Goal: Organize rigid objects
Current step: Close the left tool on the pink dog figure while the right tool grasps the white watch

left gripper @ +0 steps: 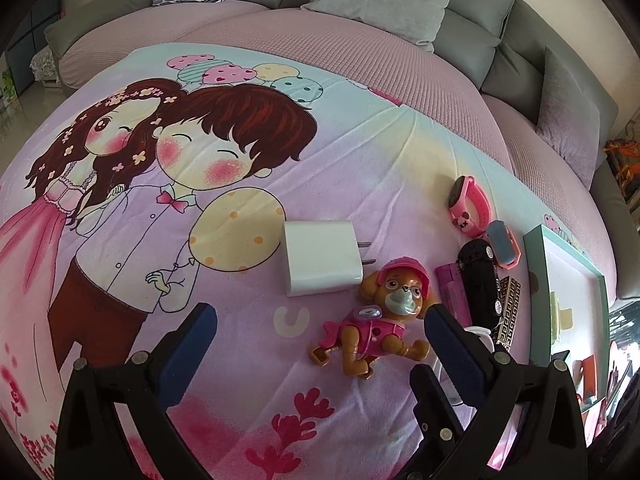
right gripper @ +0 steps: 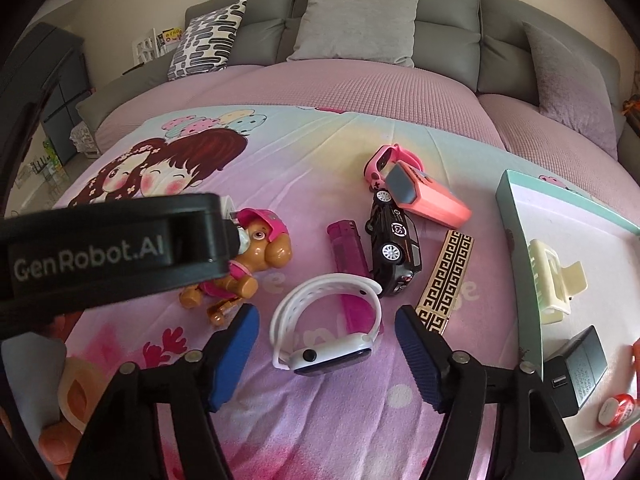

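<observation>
Gathering small hard things off the printed blanket (left gripper: 120, 184) into the tray (right gripper: 516, 216) looks like the step in hand, and several pieces are in it already: a cream hair clip (right gripper: 554, 280), a dark charger (right gripper: 580, 368) and a small red-and-white round thing (right gripper: 616, 408).

At the left of the scene, the left gripper (left gripper: 320, 322) hovers low over the blanket with its tongs spread wide and holding nothing. A white plug (left gripper: 320, 258) lies just beyond them, and a toy dog (left gripper: 376, 316) lies between them, close to the right-hand finger. I judge the dog its likely pick; it calls for a short drop and a squeeze across the body.

Further right, the right gripper (right gripper: 326, 324) is also wide and empty, angled down at a white watch (right gripper: 328, 328) lying between its fingers on the near blanket. Closing on the watch face rather than the springy strap seems the safer grip.

Beyond the watch lie a magenta lighter (right gripper: 348, 252), a black toy car (right gripper: 394, 248), a patterned lighter (right gripper: 446, 276), a coral case (right gripper: 428, 196) and a pink watch (right gripper: 388, 160), all crowded together. The tray sits at the far right, well apart from the dog.
</observation>
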A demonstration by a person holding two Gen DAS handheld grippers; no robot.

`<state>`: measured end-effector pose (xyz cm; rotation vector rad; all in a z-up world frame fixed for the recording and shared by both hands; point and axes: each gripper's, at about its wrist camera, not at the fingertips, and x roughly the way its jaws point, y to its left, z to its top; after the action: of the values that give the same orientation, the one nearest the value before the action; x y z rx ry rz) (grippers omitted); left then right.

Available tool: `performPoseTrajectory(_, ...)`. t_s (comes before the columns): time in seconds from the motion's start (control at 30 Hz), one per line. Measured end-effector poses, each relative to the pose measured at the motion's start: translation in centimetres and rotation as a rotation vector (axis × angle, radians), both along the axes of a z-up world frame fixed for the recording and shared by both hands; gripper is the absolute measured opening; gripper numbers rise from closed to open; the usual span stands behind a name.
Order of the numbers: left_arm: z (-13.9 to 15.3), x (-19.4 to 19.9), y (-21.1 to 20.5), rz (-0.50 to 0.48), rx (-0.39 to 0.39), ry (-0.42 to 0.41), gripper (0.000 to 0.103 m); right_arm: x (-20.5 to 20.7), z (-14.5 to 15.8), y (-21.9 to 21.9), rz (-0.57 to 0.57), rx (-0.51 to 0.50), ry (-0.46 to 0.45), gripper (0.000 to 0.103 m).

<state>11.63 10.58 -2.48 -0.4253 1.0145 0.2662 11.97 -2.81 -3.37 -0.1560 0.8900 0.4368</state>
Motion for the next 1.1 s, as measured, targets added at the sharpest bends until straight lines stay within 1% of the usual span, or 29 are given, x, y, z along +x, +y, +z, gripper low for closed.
performPoseTrajectory(0.03,-0.1,0.1,-0.1,-0.005,0.001,0.002,0.103,0.1,-0.1,-0.1,-0.001,0.005,0.008,0.06)
performPoseTrajectory(0.13,-0.4,0.5,-0.5,-0.016,0.004,0.013,0.103,0.1,0.1,-0.5,0.0,0.019,0.014,0.06)
performPoseTrajectory(0.33,-1.0,0.9,-1.2,-0.029,0.016,0.029,0.103,-0.1,0.6,-1.3,-0.005,0.009,0.009,0.06)
performPoseTrajectory(0.57,-1.7,1.6,-1.8,-0.04,0.049,0.048,0.102,0.2,1.5,-3.3,-0.061,0.015,0.0,0.06)
performPoseTrajectory(0.63,-1.7,1.8,-2.2,-0.054,0.055,0.048,0.098,0.3,1.6,-3.9,-0.078,0.022,0.001,0.059)
performPoseTrajectory(0.67,-1.8,1.9,-2.4,-0.062,0.058,0.05,0.088,0.4,1.7,-4.2,-0.085,0.028,0.004,0.059)
performPoseTrajectory(0.7,-1.8,2.0,-2.6,-0.068,0.061,0.052,0.083,0.4,1.7,-4.4,-0.091,0.034,0.006,0.059)
performPoseTrajectory(0.77,-1.9,2.2,-3.0,-0.077,0.078,0.057,0.081,0.4,1.8,-4.7,-0.1,0.038,0.006,0.059)
performPoseTrajectory(0.8,-1.9,2.3,-3.2,-0.083,0.079,0.052,0.072,0.5,1.9,-4.8,-0.102,0.036,0.005,0.059)
performPoseTrajectory(0.83,-1.8,2.3,-3.5,-0.089,0.074,0.044,0.065,0.5,1.9,-4.8,-0.103,0.036,0.004,0.059)
performPoseTrajectory(0.87,-1.6,2.3,-3.5,-0.087,0.074,0.039,0.061,0.5,1.9,-4.9,-0.104,0.037,0.004,0.059)
performPoseTrajectory(1.0,-1.5,2.2,-3.8,-0.096,0.076,0.035,0.061,0.5,2.0,-5.1,-0.108,0.043,0.002,0.059)
performPoseTrajectory(1.1,-0.7,1.7,-3.6,-0.094,0.076,0.013,0.061,0.4,2.3,-5.2,-0.111,0.052,-0.007,0.059)
